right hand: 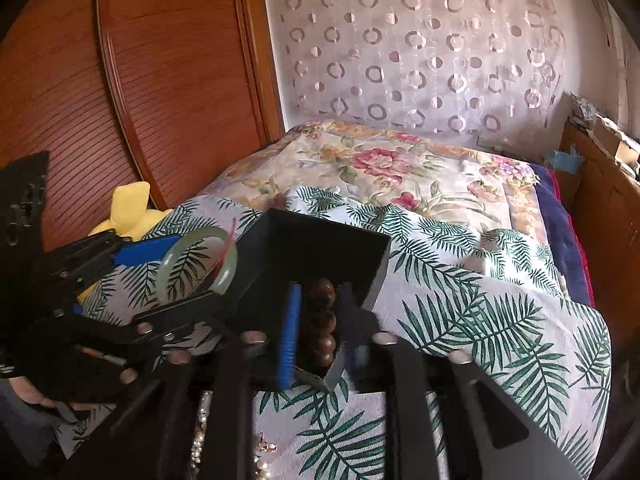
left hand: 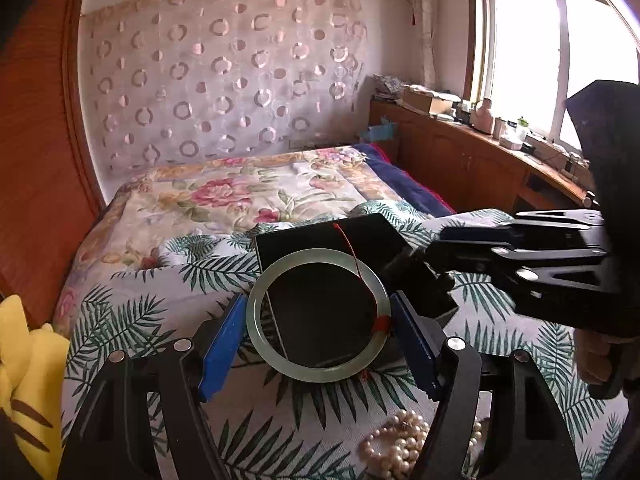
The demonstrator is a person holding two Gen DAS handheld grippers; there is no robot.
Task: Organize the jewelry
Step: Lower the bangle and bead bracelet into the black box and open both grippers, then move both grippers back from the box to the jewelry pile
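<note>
My left gripper (left hand: 319, 326) is shut on a pale green jade bangle (left hand: 280, 364) with a red thread, holding it by its sides just above the open black box (left hand: 360, 236) on the leaf-print bedspread. The bangle (right hand: 176, 256) and the left gripper (right hand: 192, 276) also show in the right wrist view, left of the box (right hand: 320, 240). My right gripper (right hand: 316, 320) is shut on a brown bead bracelet (right hand: 322, 320) and holds it over the box's near edge. A pearl necklace (left hand: 400, 444) lies on the bedspread below my left gripper.
A yellow plush toy (left hand: 28, 364) lies at the bed's left edge by the wooden wardrobe (right hand: 120, 80). A floral quilt (left hand: 240, 192) covers the far bed. A wooden cabinet (left hand: 460, 152) with clutter runs under the window at right.
</note>
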